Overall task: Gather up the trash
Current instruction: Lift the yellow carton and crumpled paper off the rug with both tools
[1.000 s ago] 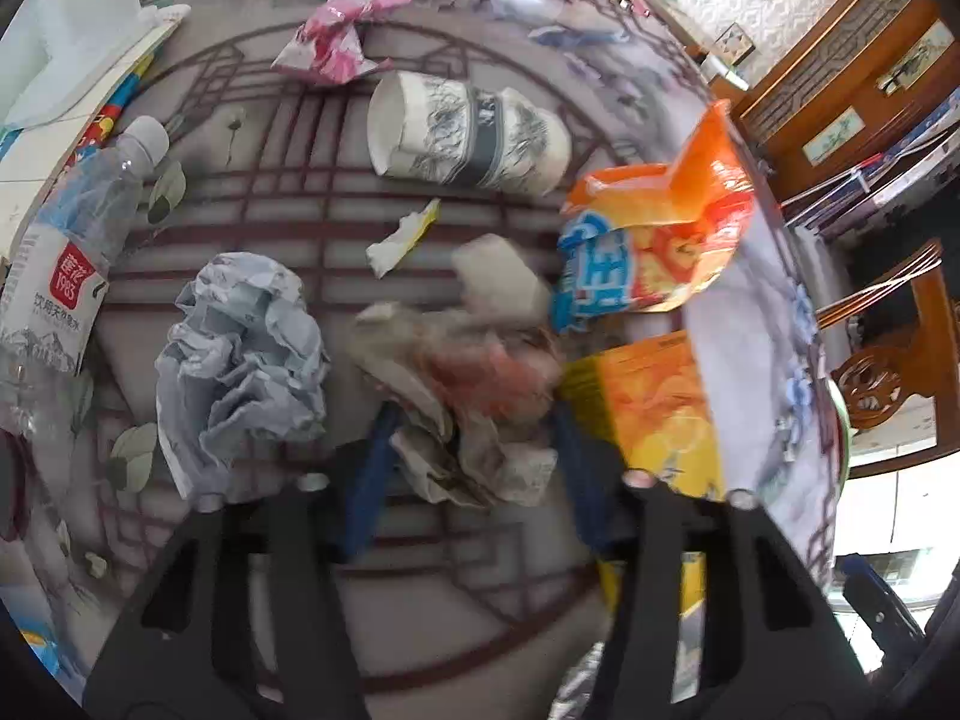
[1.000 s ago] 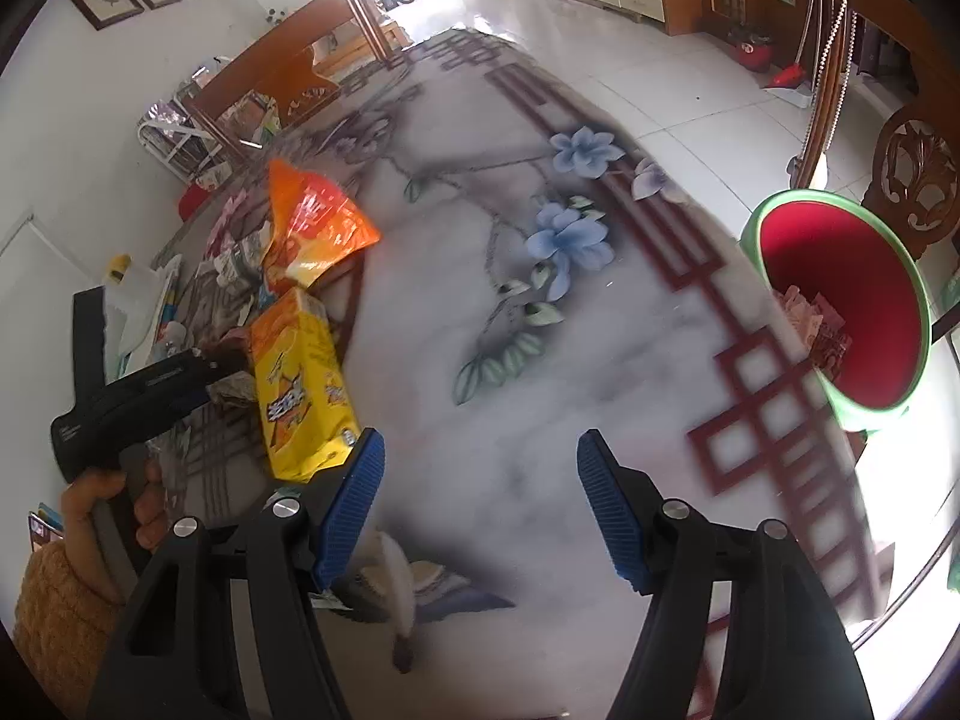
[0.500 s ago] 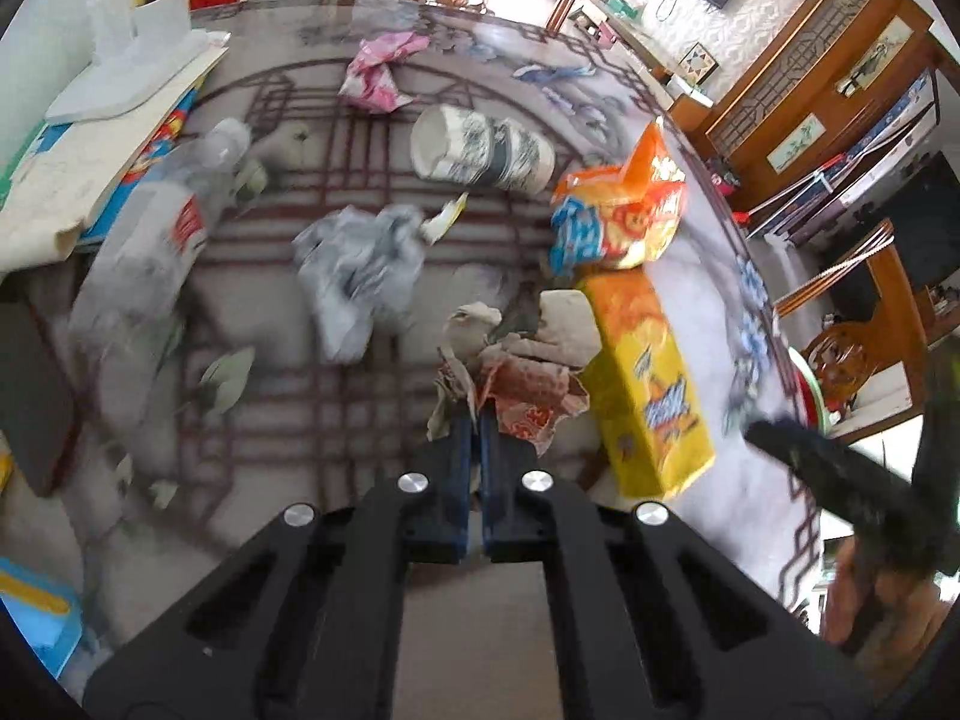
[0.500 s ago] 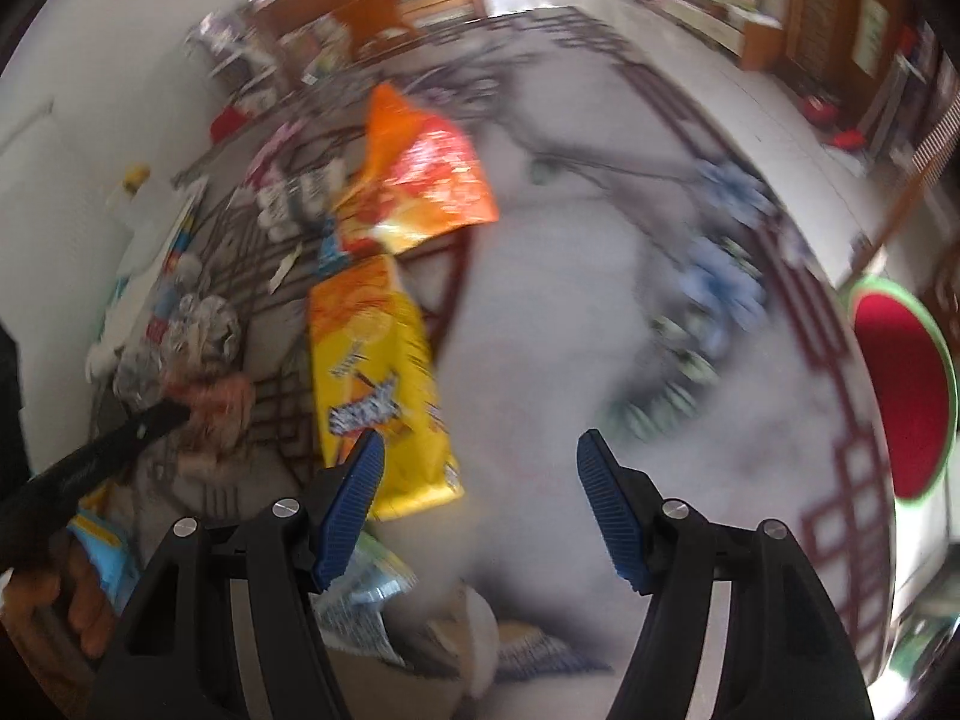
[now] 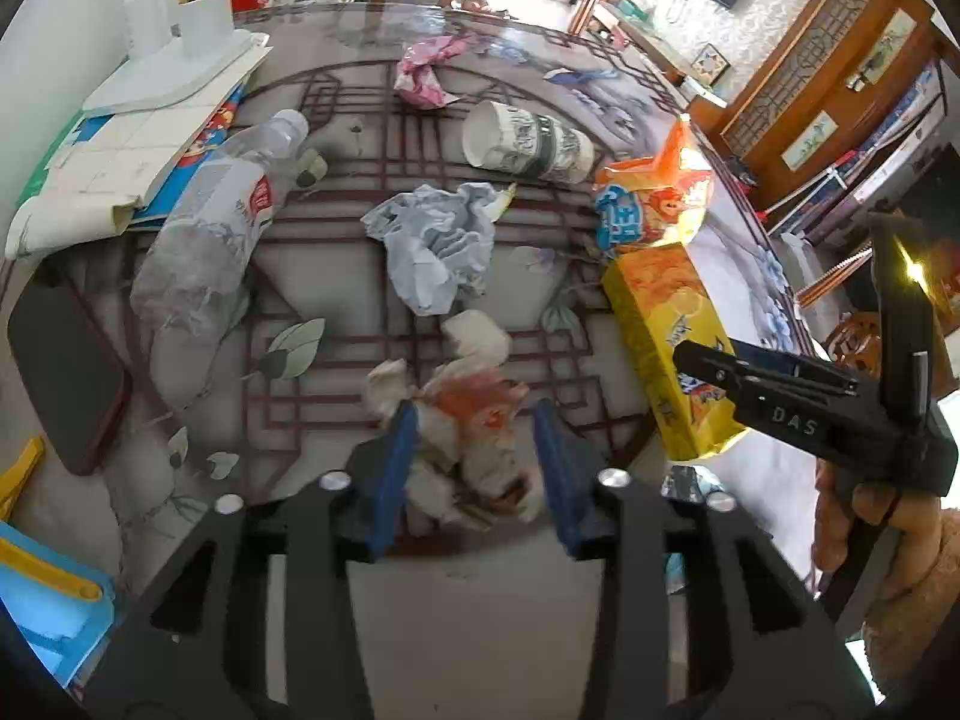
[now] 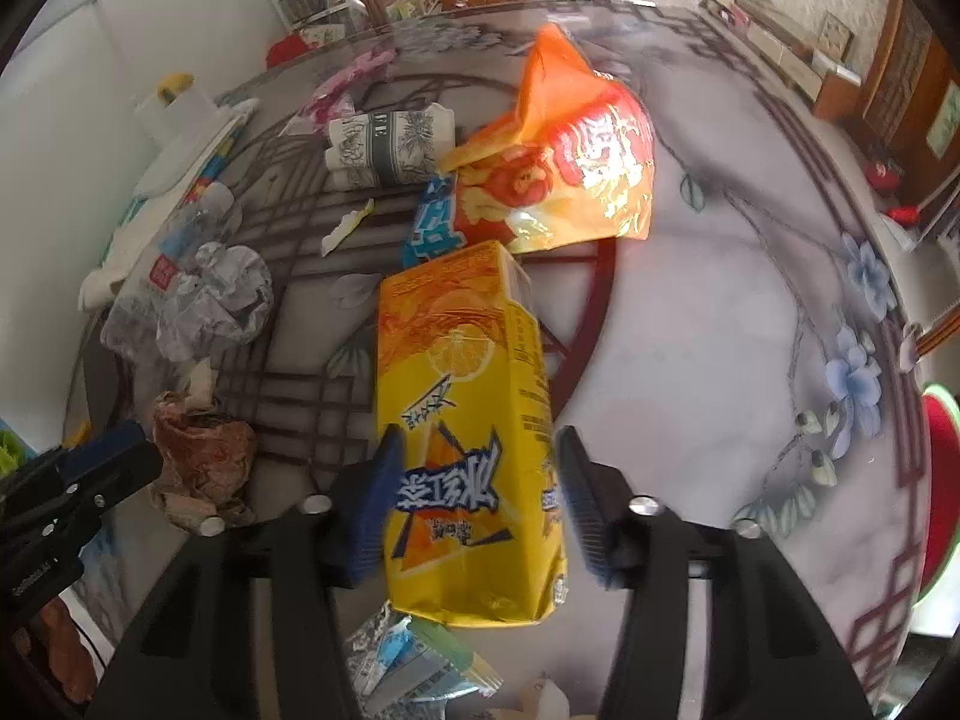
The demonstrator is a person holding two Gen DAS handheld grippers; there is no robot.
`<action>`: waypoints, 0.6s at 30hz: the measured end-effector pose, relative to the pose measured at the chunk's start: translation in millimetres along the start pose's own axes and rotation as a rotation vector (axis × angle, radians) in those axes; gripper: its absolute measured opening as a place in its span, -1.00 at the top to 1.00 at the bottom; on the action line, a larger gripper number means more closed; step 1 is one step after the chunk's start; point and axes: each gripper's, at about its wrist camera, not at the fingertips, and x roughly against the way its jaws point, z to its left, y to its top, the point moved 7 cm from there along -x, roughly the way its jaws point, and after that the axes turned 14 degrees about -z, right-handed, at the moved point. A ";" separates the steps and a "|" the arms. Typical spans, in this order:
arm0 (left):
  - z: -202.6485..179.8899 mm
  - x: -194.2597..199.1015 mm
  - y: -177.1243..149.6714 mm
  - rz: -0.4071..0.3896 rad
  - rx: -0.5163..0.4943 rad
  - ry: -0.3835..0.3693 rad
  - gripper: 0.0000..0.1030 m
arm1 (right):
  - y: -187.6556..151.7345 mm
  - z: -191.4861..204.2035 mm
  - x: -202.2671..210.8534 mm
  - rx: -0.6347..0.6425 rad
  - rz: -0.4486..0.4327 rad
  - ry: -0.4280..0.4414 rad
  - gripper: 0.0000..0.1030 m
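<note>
A crumpled brown-and-red paper wad [image 5: 474, 420] lies near the table's front edge, between the blue pads of my left gripper [image 5: 474, 468]. Its jaws are opening and no longer squeeze the wad. A yellow drink carton [image 6: 462, 372] lies flat with its near end between the pads of my right gripper [image 6: 477, 486]. Those jaws are closing, with the pads right beside the carton's sides. In the left wrist view the right gripper [image 5: 708, 360] shows side-on over the carton [image 5: 666, 330]. The right wrist view has the wad [image 6: 201, 462] at the left gripper's tip [image 6: 120, 450].
Other litter on the patterned table: orange snack bag [image 6: 558, 168], paper cup [image 5: 528, 141], grey crumpled paper [image 5: 438, 246], squashed plastic bottle [image 5: 204, 228], pink wrapper [image 5: 426, 69]. Papers [image 5: 138, 138] and a dark slab [image 5: 60, 360] lie left. A red bin [image 6: 936, 480] stands past the right edge.
The left jaws shut at the wad, then opened around it as the gripper drew back. The right gripper swung from the bare tabletop to the yellow carton and its jaws narrowed.
</note>
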 end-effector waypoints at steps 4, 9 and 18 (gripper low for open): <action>-4.3 -5.3 -2.3 0.008 -0.039 -0.006 -0.22 | -1.4 -2.7 1.2 -0.012 0.012 -0.005 0.13; -1.3 -24.6 -15.3 0.063 -0.067 0.023 -0.23 | -2.6 -7.1 3.1 -0.048 0.004 -0.011 -0.16; 13.9 -31.4 -23.7 0.076 -0.027 0.046 0.09 | -0.1 1.6 0.9 -0.038 -0.009 -0.010 -0.43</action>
